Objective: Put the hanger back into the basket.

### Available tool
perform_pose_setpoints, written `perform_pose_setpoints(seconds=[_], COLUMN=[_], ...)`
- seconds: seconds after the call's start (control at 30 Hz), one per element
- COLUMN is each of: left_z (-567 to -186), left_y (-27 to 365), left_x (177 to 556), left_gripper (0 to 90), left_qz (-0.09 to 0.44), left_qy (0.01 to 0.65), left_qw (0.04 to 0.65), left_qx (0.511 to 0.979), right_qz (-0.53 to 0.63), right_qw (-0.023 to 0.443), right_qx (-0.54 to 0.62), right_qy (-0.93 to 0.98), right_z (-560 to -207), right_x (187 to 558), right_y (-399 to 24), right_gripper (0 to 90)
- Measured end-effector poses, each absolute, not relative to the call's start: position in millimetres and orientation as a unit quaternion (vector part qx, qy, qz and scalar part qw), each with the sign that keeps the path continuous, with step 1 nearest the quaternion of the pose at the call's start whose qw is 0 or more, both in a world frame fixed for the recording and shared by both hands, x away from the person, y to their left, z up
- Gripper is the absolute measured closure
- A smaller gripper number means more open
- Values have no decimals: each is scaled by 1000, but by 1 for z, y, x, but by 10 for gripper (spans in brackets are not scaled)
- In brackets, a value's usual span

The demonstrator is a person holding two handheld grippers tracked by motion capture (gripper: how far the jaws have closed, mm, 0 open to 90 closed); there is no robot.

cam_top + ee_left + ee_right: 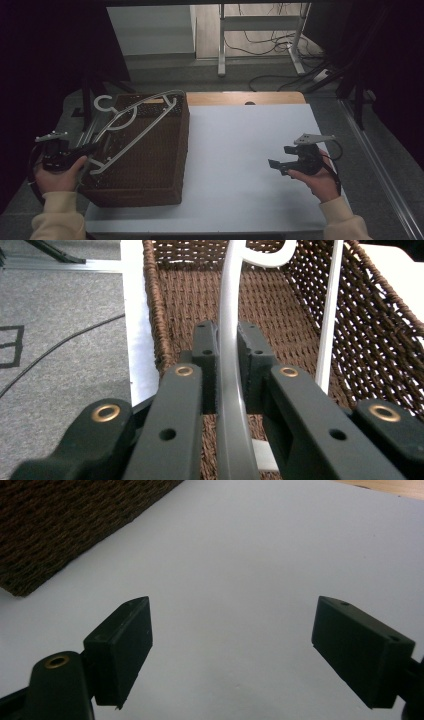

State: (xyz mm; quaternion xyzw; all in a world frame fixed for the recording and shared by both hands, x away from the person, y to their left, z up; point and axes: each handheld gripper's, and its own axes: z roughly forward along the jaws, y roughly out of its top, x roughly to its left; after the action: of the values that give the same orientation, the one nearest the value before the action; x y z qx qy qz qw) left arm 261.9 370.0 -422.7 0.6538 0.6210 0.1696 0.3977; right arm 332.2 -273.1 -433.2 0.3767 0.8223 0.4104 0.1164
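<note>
My left gripper (89, 151) was clamped on the white hanger (131, 131), which lay tilted across the wicker basket (150, 170) at the table's (240, 150) left edge. My right gripper (276, 165) hovered over bare tabletop, jaws wide apart, holding nothing.

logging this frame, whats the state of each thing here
white plastic clothes hanger: tilted, over the basket, one end clamped
brown woven wicker basket: upright on the table
left gripper: shut on the hanger
right gripper: open, holding nothing, over the white table
</note>
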Motion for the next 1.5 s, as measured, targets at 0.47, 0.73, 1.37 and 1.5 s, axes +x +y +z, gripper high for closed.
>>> perform_pose_setpoints(seconds=[0.47, 0.73, 1.37, 1.5], left_z=[-431, -417, -407, -408], left_y=[359, 349, 303, 290], left_x=[272, 267, 261, 260], left_gripper=[440, 334, 229, 216], left_qz=[132, 153, 128, 127], left_qy=[615, 571, 467, 455], left_qw=[367, 400, 448, 441], left_qx=[685, 700, 752, 763], right_qz=[409, 410, 419, 422], right_qw=[114, 114, 107, 109], right_qx=[377, 376, 368, 366], right_qy=[823, 823, 823, 822], right_z=[-434, -434, -439, -437], right_x=[332, 332, 334, 329], right_y=[-272, -272, -271, -274], right_gripper=[166, 166, 165, 165])
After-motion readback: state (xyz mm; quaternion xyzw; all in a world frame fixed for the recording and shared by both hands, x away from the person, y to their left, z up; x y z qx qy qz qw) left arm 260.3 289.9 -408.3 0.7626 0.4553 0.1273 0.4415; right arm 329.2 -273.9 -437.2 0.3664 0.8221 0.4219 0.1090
